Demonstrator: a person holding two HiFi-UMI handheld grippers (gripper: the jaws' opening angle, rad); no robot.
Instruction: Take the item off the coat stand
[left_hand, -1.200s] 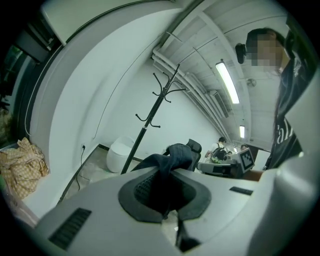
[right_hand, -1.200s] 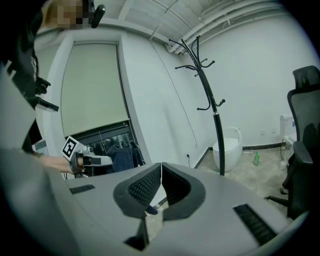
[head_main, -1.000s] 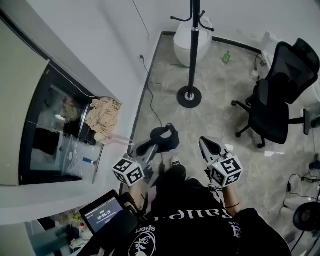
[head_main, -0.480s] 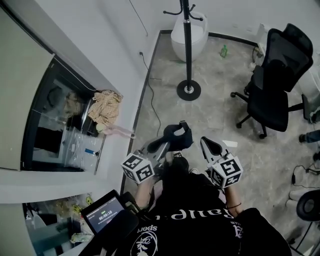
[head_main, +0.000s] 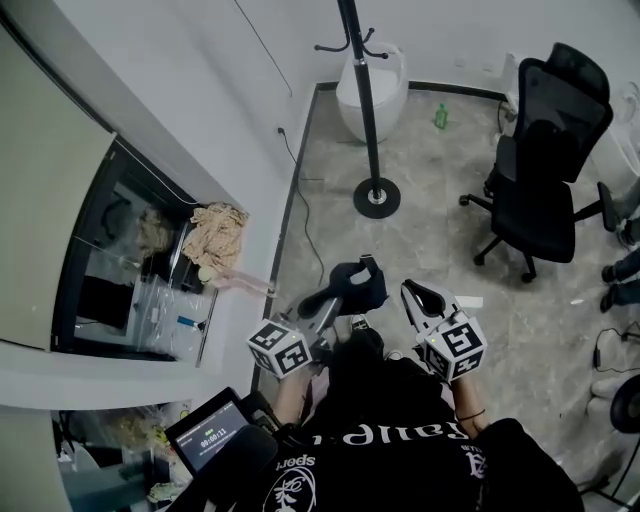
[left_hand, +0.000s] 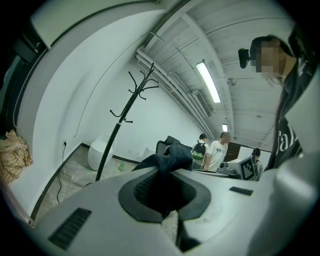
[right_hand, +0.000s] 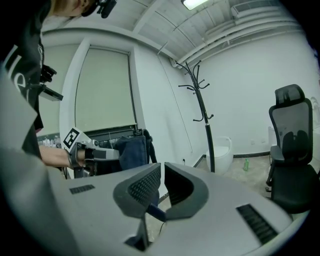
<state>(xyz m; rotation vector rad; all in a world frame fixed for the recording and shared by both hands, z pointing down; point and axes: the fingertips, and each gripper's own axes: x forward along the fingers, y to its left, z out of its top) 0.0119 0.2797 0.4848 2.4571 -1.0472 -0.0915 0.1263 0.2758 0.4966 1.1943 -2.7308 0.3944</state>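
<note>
Left gripper (head_main: 338, 297) clamping dark garment (head_main: 360, 283), coat stand (head_main: 364, 112) well beyond

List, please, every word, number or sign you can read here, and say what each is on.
"sport": white print on the black shirt, upside down in the head view.
Larger white print above it on the shirt: creased, not legible.
Screen: timer-like digits, too small to read.
Cubes: square marker patterns only, no words.
</note>
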